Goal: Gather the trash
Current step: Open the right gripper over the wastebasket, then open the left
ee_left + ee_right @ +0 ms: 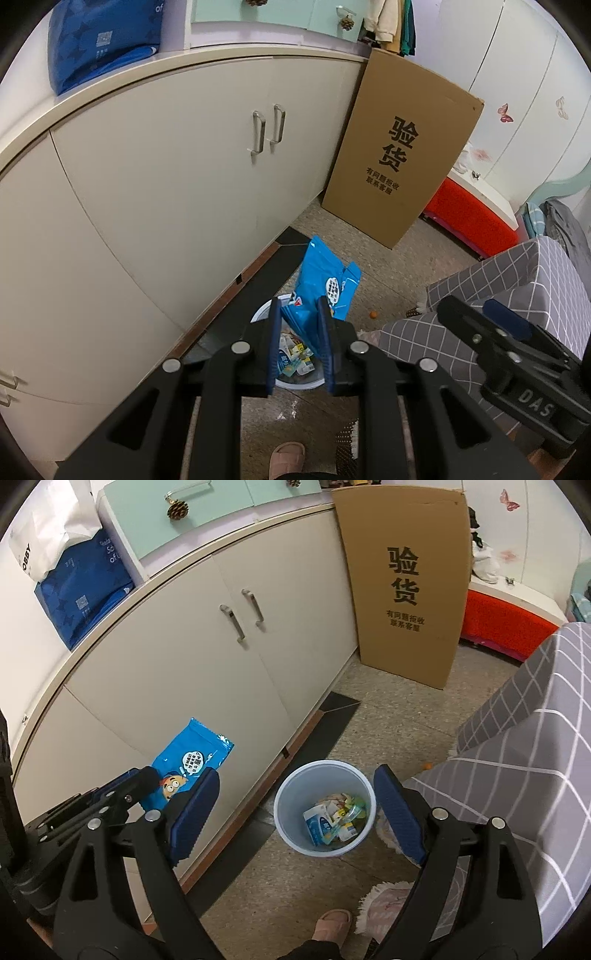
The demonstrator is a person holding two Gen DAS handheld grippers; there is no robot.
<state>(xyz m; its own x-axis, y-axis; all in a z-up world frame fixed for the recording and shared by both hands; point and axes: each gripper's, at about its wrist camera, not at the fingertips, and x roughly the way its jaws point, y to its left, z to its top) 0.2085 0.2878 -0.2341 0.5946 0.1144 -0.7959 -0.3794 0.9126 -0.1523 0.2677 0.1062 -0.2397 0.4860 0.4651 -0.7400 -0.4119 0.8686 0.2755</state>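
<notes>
My left gripper (pixel 300 308) is shut on a blue snack bag (pixel 325 280) and holds it in the air above a white trash bin (pixel 264 312), which holds several wrappers. In the right wrist view the same blue bag (pixel 192 757) hangs in the left gripper (pixel 147 775) to the left of the bin (pixel 325 808). My right gripper (pixel 295 786) is open and empty, above the bin. It also shows at the right edge of the left wrist view (pixel 480 325).
White cabinet doors (pixel 166 177) run along the left. A tall cardboard box (pixel 402 147) leans at the cabinet's end. A grey checked seat (pixel 517 738) stands on the right, an orange box (pixel 469 218) behind. A slippered foot (pixel 332 923) and a small mat (pixel 384 904) lie below.
</notes>
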